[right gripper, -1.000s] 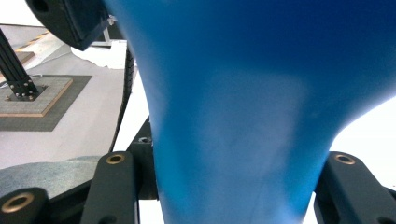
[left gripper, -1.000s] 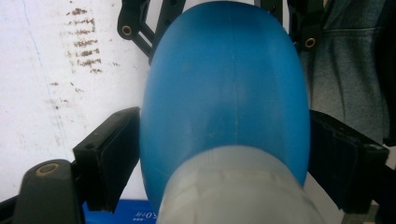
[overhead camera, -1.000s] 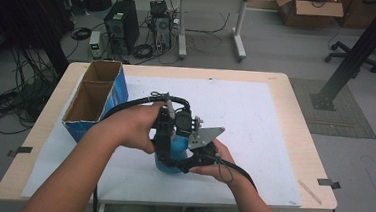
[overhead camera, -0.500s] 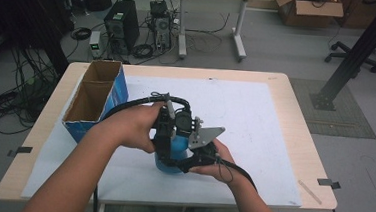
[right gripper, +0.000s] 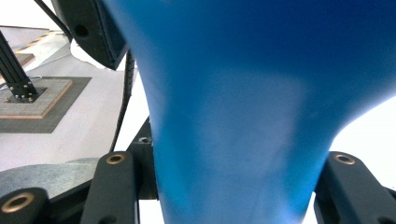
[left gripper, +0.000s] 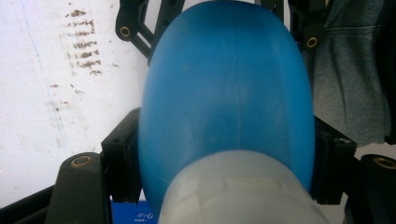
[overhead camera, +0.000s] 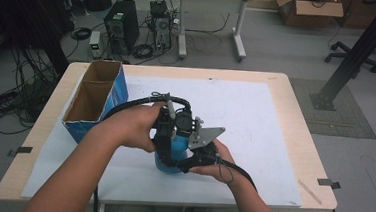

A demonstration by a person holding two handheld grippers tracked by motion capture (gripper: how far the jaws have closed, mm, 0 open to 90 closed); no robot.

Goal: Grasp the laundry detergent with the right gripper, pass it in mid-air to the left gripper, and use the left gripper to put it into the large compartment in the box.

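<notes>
The table (overhead camera: pixel 295 118) carries a white sheet (overhead camera: pixel 255 120), with an open cardboard box (overhead camera: pixel 96 99) in blue wrap at its left edge. Near the front, both hands meet over a blue plastic bottle (overhead camera: pixel 171 161) standing on the sheet. The right gripper (overhead camera: pixel 192 159) is clamped firmly on it — in the right gripper view the blue body (right gripper: pixel 243 116) sits wedged between the black jaws. The left gripper (overhead camera: pixel 165 134) has just been closing, and the left gripper view has its pads against the bottle's rounded sides (left gripper: pixel 224 93), just above the pale cap (left gripper: pixel 238 186). The bottle looks light, smooth and a bit squashy — likely slippery, so I'd grip the narrower waist, not the bulge.
</notes>
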